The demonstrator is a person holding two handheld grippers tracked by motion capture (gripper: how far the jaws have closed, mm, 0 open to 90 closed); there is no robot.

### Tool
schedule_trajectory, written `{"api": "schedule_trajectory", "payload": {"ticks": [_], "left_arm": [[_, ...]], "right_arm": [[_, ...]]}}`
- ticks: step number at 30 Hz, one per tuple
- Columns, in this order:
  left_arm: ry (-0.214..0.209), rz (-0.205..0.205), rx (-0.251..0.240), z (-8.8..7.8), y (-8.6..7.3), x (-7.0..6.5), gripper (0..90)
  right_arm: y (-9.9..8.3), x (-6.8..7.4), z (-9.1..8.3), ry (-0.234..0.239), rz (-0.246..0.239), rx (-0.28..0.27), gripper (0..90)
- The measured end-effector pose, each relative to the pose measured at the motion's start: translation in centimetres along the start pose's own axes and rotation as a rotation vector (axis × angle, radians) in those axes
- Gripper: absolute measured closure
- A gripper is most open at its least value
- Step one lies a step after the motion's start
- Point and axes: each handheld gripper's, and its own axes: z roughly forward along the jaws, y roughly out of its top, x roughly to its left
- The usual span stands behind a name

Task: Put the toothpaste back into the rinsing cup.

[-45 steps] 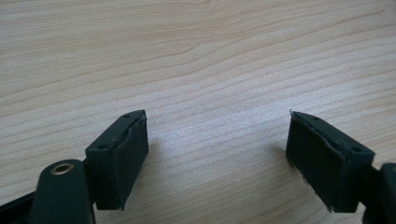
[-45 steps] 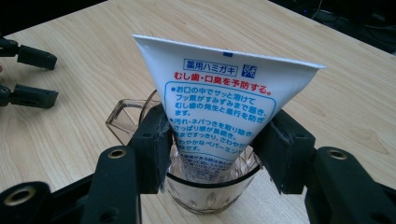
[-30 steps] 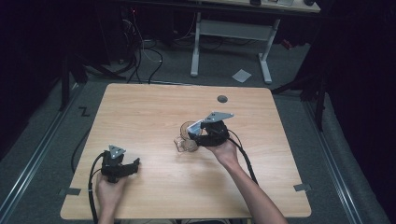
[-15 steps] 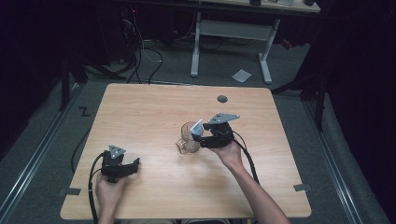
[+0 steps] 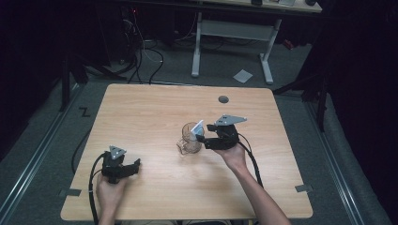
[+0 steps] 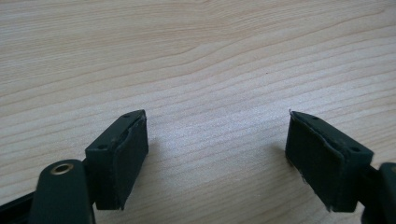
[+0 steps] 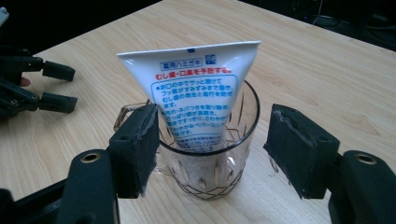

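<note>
Toothpaste tube (image 7: 196,95) standing in a glass mug (image 7: 210,158) near the middle of the wooden table (image 5: 155,108).

Cap end down and flat crimped end up, the tube leans against the mug's rim. From the mug, the right gripper (image 5: 204,136) sits at about three o'clock in the high view; its jaws stand wide apart, one on each side of the mug, and neither pad (image 7: 135,149) is pressing on the glass or the tube. Around eight o'clock from the mug, near the table's front edge, the left gripper (image 6: 217,154) rests low over bare wood, jaws spread, nothing between them.
</note>
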Motion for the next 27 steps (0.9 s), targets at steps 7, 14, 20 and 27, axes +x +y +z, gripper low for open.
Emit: {"api": "schedule_trajectory", "payload": {"ticks": [7,14,20,27], "left_arm": [[0.000,-0.001,0.000,0.0,0.0,0.0,21.6],[0.001,-0.001,0.000,0.0,0.0,0.0,21.6],[0.002,-0.004,0.000,-0.2,-0.2,-0.1,21.7],[0.002,-0.004,0.000,-0.2,-0.2,-0.1,21.7]], "right_arm": [[-0.3,-0.6,-0.9,-0.008,0.019,-0.020,37.6],[-0.4,-0.8,-2.1,-0.024,0.010,-0.038,40.7],[-0.6,-1.2,-3.1,-0.041,0.014,-0.049,44.9],[-1.0,-1.9,-4.3,-0.064,0.037,-0.075,47.0]]}}
